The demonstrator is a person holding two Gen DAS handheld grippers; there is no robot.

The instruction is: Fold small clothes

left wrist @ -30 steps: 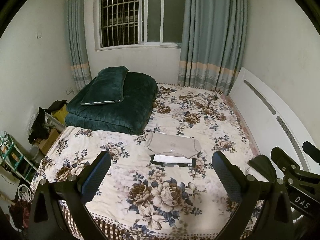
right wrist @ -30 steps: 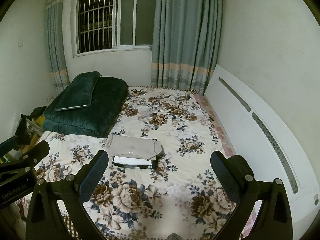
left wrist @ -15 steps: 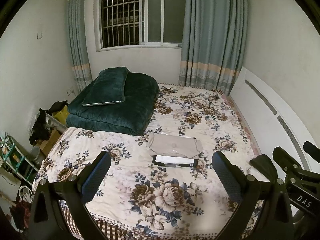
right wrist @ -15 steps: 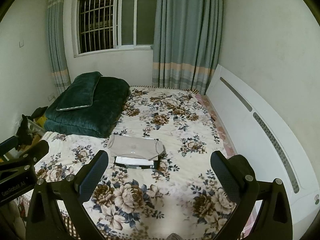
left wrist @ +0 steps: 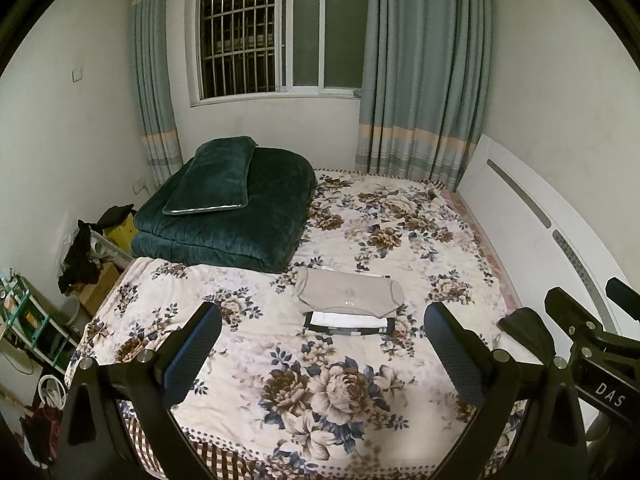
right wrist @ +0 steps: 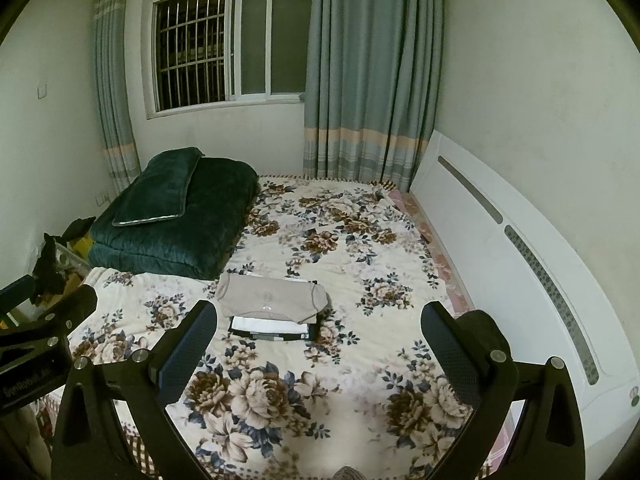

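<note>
Both claws are up and back from the bed, holding nothing. My left claw point(left wrist: 320, 344) has its jaws spread wide; my right claw point(right wrist: 318, 340) the same, wide and empty. Each shows at the edge of the other's camera, so they sit side by side, near one another.

The stack of small clothes point(left wrist: 349, 304) lies about mid-bed on the floral bedspread point(left wrist: 320, 392), just in front of the folded green quilt point(left wrist: 228, 220), close to it but apart as far as I can tell. Top piece is a beige garment point(right wrist: 274, 295), laid flat, its edges rounded. Under it a white layer point(right wrist: 268, 325) shows at the near edge, and below that something dark, with a grey band. I cannot tell how many pieces lie in the pile.

Handling, my judgement: light, soft knit cloth, no stiffness at all. It will sag and drape the moment it is lifted and will slide over the layer beneath. A one-point pinch would likely bunch it or drag the pile. Better to pinch thin edges with both claws, one at each near corner or side hem of the beige piece, and lift evenly so it peels off without taking the white layer along. The bedspread is plush, so the fingertips may snag its pile or pinch it together with the cloth; I would come in shallow, at the garment edge.
</note>
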